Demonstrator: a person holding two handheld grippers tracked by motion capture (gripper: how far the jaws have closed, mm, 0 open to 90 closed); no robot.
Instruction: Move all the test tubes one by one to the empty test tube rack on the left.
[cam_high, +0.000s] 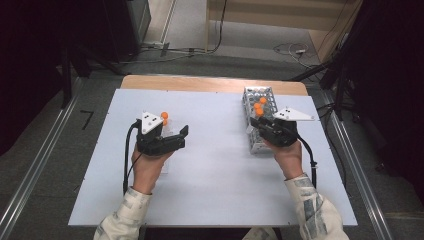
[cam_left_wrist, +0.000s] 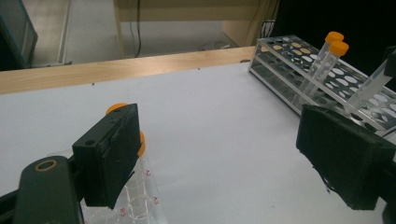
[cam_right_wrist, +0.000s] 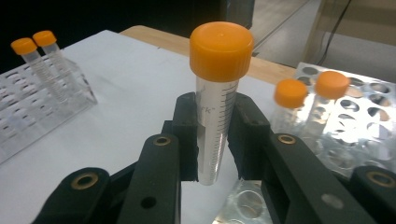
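Note:
My right gripper (cam_right_wrist: 215, 130) is shut on a clear graduated tube with an orange cap (cam_right_wrist: 218, 88), held upright beside the white perforated rack (cam_right_wrist: 369, 126). Two more orange-capped tubes (cam_right_wrist: 310, 91) stand in that rack. From above, the right gripper (cam_high: 264, 125) sits over the white rack (cam_high: 256, 142), the held tube's cap (cam_high: 259, 112) near the other caps. My left gripper (cam_left_wrist: 229, 154) is open with nothing between its jaws, next to a clear plastic rack (cam_left_wrist: 140, 205). In the high view the left gripper (cam_high: 179, 136) points right, and the clear rack's orange caps (cam_high: 164, 117) lie behind it.
A white board (cam_high: 215, 175) covers the wooden table (cam_high: 200, 82). The clear rack (cam_right_wrist: 28, 102) holds two capped tubes (cam_right_wrist: 39, 56). Beyond the table are floor, cables and dark equipment.

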